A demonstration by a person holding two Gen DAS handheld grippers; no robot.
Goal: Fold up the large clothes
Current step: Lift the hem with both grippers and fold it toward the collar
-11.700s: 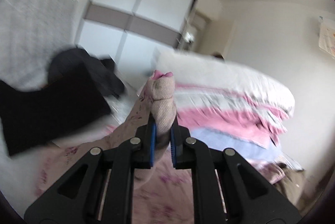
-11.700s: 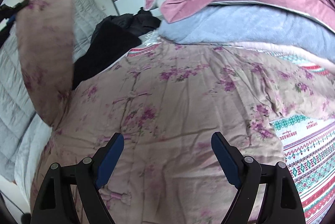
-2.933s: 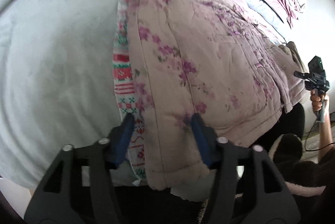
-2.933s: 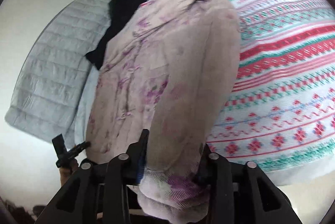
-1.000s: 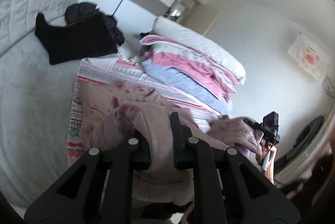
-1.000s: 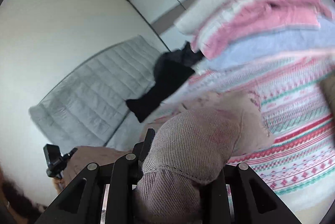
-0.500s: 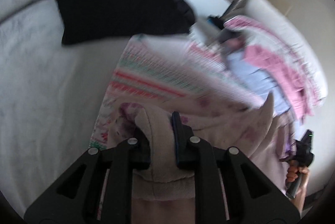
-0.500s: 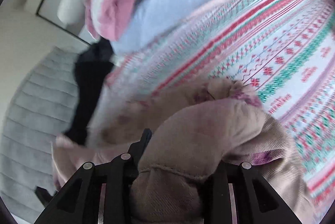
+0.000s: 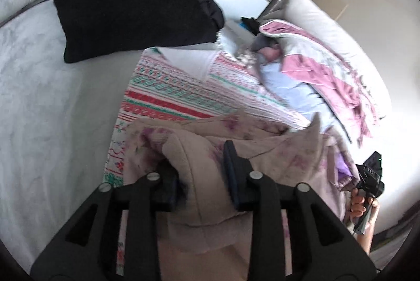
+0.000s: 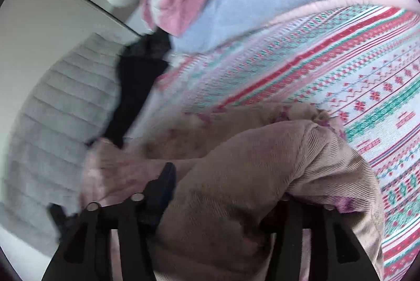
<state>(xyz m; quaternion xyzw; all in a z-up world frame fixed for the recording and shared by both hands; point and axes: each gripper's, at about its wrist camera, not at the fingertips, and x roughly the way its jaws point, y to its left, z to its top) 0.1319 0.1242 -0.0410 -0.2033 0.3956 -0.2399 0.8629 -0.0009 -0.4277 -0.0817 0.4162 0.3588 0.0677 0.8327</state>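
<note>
A pink quilted jacket with purple flowers lies bunched on a red, green and white patterned blanket. My left gripper has a thick fold of the jacket between its fingers. Its jaws are opening and the pads look slack on the cloth. In the right wrist view the jacket bulges between the fingers of my right gripper and hides the right finger. Those jaws are opening wide too. The right gripper also shows in the left wrist view, as a black tool in a hand.
A black garment lies on the grey bed cover at the far left. A heap of pink, grey and blue bedding sits at the far right by a white pillow. White wardrobe doors stand behind.
Both grippers came forward and down, bringing the jacket's lifted edge onto the blanket. Both pairs of jaws have widened around the cloth they were clamping.
</note>
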